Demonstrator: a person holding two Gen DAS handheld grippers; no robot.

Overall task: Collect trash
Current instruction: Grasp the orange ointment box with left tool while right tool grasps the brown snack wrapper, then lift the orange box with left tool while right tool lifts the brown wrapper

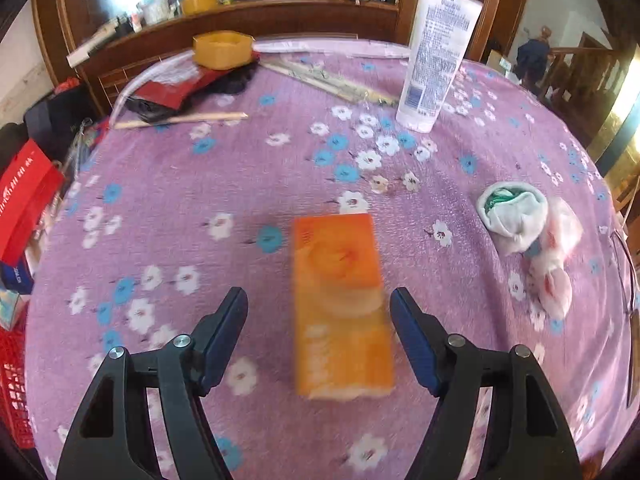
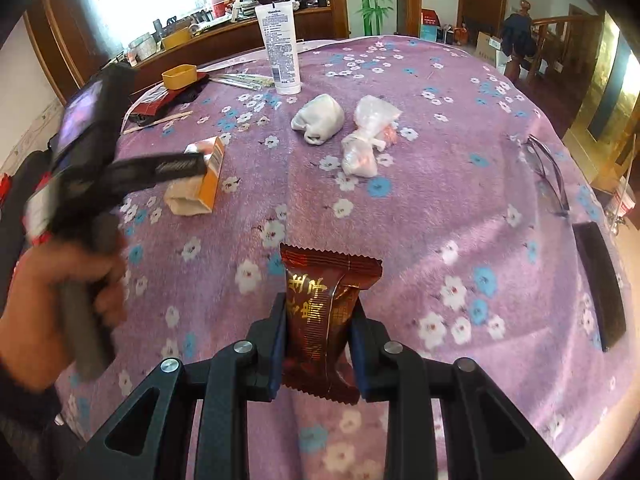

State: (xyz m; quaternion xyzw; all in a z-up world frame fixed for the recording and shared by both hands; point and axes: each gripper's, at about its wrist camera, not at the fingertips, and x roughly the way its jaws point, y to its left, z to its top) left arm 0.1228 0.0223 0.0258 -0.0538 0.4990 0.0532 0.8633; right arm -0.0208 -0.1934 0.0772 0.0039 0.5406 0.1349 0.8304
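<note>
Clamped in the right tool [image 2: 318, 322], a brown wrapper [image 2: 320, 320]; left tool [image 1: 319, 300] gapes around the orange box [image 1: 340, 304] on the worktop [image 1: 240, 184].

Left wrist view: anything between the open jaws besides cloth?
Yes. The orange box lies flat on the floral tablecloth in the left gripper gap, untouched by either pad, with bare cloth on both sides.
</note>
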